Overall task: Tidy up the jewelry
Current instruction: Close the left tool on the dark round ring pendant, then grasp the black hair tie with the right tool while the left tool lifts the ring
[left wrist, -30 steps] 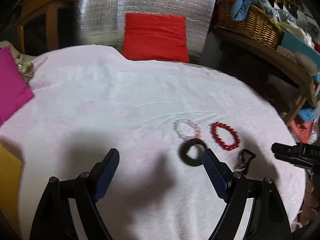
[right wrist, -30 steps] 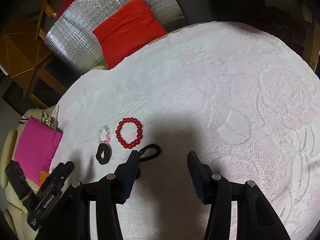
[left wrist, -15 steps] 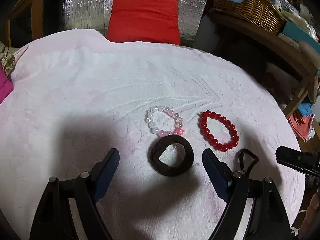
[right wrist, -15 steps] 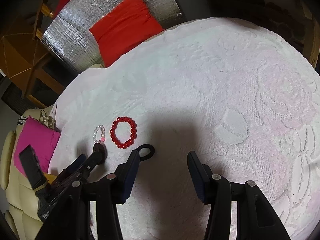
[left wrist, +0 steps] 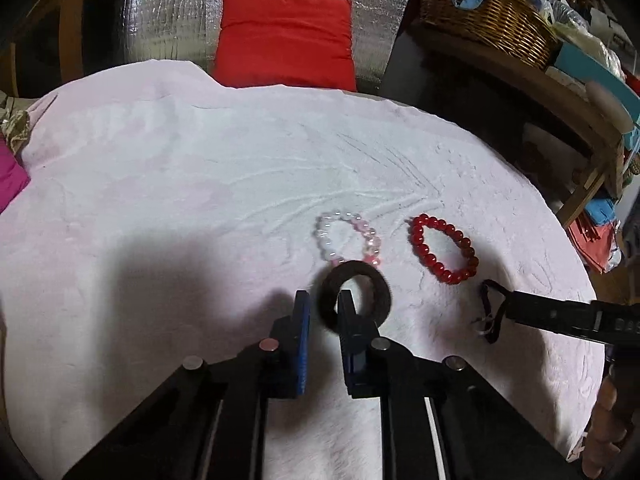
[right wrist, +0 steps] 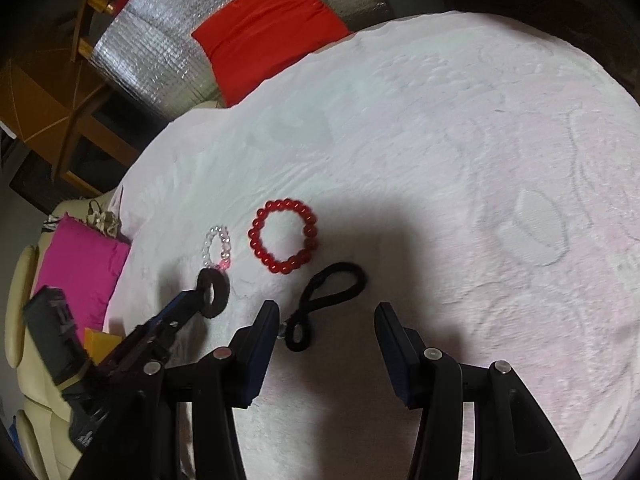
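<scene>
1. Your left gripper (left wrist: pixel 323 304) has its jaws drawn nearly together on the near-left rim of the dark scrunchie (left wrist: pixel 376 286): one finger outside the ring, the other poking up through its hole. That straddle makes sense, since a soft ring lying flat offers only its band to pinch. Whether the pads are actually pressing the fabric, you cannot tell from the left wrist view; in the right wrist view the tip sits right at the band.
2. The scrunchie lies on the white bedspread (left wrist: pixel 200 184), its far edge touching the pink-and-clear bead bracelet (left wrist: pixel 347 238). Judgement: a lift here may drag that bracelet, so go straight up.
3. The red bead bracelet (left wrist: pixel 442 250) lies just to the right of the pink one, apart from it. The three read as a loose row, likely laid out for sorting.
4. Your right gripper (right wrist: pixel 326 338) is spread wide and holds nothing. The black cord loop (right wrist: pixel 328 298) lies between its fingers and just ahead of them, nearer the left finger. Judgement: this is a pre-grasp stance.
5. No tray or box for the jewelry shows in either view.
6. Progress, as judged: early; all four pieces rest on the bedspread.
</scene>
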